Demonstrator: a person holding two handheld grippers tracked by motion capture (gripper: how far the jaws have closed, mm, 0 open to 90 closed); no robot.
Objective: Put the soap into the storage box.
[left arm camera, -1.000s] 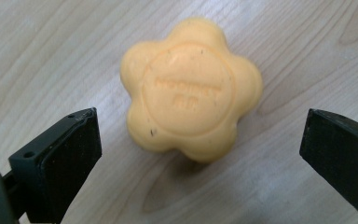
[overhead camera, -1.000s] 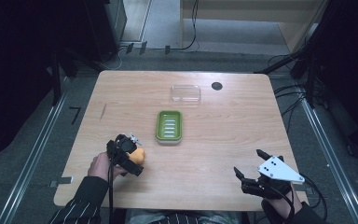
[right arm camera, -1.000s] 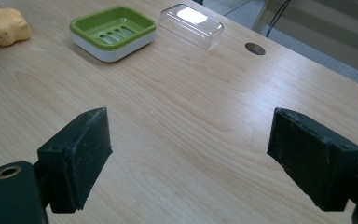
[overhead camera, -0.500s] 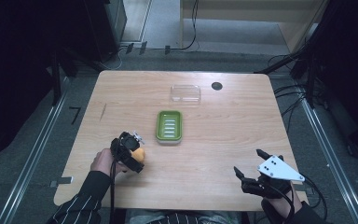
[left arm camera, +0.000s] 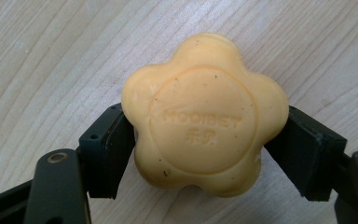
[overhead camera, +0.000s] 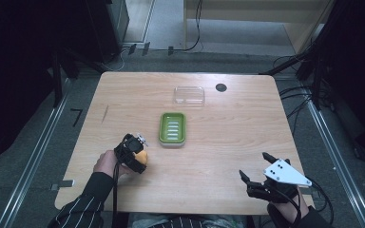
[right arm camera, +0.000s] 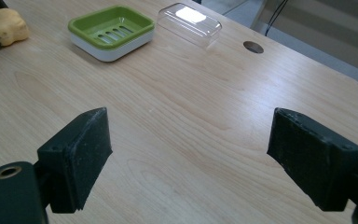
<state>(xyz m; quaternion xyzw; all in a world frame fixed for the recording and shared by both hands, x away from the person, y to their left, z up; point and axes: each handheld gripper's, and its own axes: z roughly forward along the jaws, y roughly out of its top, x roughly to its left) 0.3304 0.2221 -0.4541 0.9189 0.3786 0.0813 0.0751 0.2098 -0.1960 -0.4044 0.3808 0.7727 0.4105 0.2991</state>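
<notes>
On pale wooden table (overhead camera: 228,123), left jaws have just closed on soap (left arm camera: 204,114); right wide, empty.

Soap bar (left arm camera: 204,114) — embossed "WOOIBEST" — with unclear characters beneath.

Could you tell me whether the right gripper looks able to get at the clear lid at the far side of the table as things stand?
Probably yes: the right gripper is open and empty, and bare table lies between it and the clear lid.

Flower-shaped orange soap (left arm camera: 205,116), flat on table (left arm camera: 51,56)
</notes>
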